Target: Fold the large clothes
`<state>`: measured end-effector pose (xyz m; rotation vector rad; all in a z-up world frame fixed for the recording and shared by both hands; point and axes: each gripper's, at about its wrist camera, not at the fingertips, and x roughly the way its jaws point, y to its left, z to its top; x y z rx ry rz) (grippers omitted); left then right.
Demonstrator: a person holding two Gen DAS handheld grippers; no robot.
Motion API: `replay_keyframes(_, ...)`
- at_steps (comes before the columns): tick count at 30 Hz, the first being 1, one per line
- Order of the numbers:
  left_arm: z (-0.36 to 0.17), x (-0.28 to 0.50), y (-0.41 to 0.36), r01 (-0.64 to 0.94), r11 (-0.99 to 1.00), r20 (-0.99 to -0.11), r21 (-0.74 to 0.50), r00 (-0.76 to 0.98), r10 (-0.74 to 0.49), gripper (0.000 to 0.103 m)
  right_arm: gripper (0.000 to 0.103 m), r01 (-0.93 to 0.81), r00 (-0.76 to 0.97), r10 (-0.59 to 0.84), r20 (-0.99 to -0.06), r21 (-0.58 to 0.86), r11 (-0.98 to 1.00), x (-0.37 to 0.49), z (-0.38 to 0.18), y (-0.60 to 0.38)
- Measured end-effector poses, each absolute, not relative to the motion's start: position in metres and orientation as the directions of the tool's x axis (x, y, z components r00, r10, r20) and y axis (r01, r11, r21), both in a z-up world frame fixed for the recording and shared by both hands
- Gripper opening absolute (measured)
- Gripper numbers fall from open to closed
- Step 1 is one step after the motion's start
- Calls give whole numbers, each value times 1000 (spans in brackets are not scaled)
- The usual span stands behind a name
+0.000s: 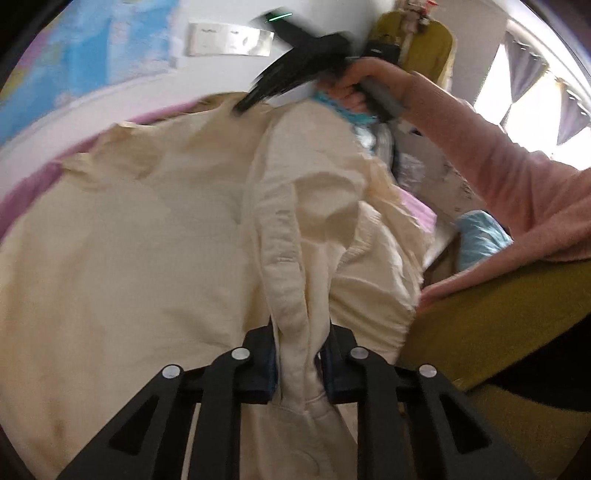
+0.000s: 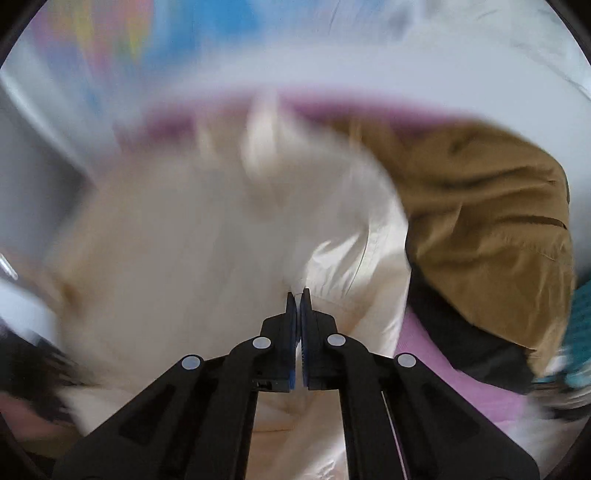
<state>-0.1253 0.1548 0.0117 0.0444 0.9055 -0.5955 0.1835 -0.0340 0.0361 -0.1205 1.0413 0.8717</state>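
Claw first: your left claw (image 1: 298,360) is pinched on a thick rolled fold of the large cream cotton garment (image 1: 155,229), the blue pads pressing the cloth from both sides. That fold runs up and away from the fingers as a long ridge, and the rest of the garment spreads wide to the left over the pink bed sheet (image 1: 29,184). Only the left wrist view shows you your own right hand (image 1: 354,88), wrapped round the grey handle of the other tool, with its pink fuzzy sleeve (image 1: 517,177) reaching across the right side; the black fingers there are smeared by motion and lie near the far edge of the cream cloth. It also shows a mustard-yellow cloth (image 1: 480,325) just beside the garment at lower right.

Your right claw (image 2: 299,295) has its two blue-padded fingers drawn fully together, tips right at the cream garment (image 2: 207,236); whether a thin layer is caught between them you cannot tell, since the cloth around is blurred. The right wrist view alone gives you a crumpled tan-brown garment (image 2: 491,221) lying to the right, touching the cream one, with dark fabric (image 2: 480,347) under it and the pink sheet (image 2: 436,354) showing between. A blue patterned wall covering (image 2: 192,22) sits beyond the bed in both views.
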Motion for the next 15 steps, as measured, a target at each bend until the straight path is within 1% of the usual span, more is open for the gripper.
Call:
replay_keyframes(1, 15, -126, 162, 483, 854, -752, -195, 485, -446, 16, 2, -652, 232, 657, -717, 387, 652, 188, 51, -53)
replay_keyframes(3, 22, -123, 179, 425, 892, -756, -154, 531, -384, 15, 2, -599, 255, 740, -623, 499, 626, 200, 58, -75)
replay_keyframes(5, 25, -119, 195, 367, 924, -766, -111, 561, -315, 14, 3, -551, 266, 775, -574, 569, 610, 212, 48, -88)
replay_keyframes(6, 24, -117, 203, 336, 939, -778, -77, 569, -268, 15, 3, -501, 257, 781, -569, 613, 611, 219, 32, -92)
replay_keyframes(7, 20, -115, 204, 305, 952, -797, -9, 572, -191, 21, 4, -462, 258, 763, -593, 618, 636, 224, 16, -93)
replay_keyframes(8, 11, -113, 204, 272, 958, -819, 87, 567, -87, 27, 5, -429, 268, 734, -624, 605, 671, 230, 4, -96)
replay_keyframes(9, 8, -113, 204, 271, 956, -827, 109, 559, -64, 30, 7, -402, 274, 695, -665, 577, 711, 235, -12, -97)
replay_keyframes(10, 5, -115, 205, 280, 955, -832, 101, 550, -73, 37, 11, -374, 267, 640, -721, 534, 758, 240, -28, -99)
replay_keyframes(11, 3, -116, 207, 287, 955, -834, 76, 544, -97, 51, 23, -354, 273, 606, -748, 508, 786, 245, -34, -100)
replay_keyframes(12, 2, -118, 209, 295, 955, -834, 29, 534, -140, 57, 30, -328, 283, 575, -767, 486, 810, 244, -41, -107)
replay_keyframes(13, 2, -120, 211, 305, 952, -830, -4, 531, -173, 62, 40, -326, 287, 588, -756, 500, 802, 240, -39, -112)
replay_keyframes(14, 3, -123, 212, 319, 947, -825, -38, 525, -210, 74, 53, -341, 300, 611, -732, 516, 786, 233, -32, -119)
replay_keyframes(15, 3, -123, 212, 327, 942, -819, -71, 520, -243, 82, 62, -382, 337, 624, -705, 504, 775, 221, -20, -124)
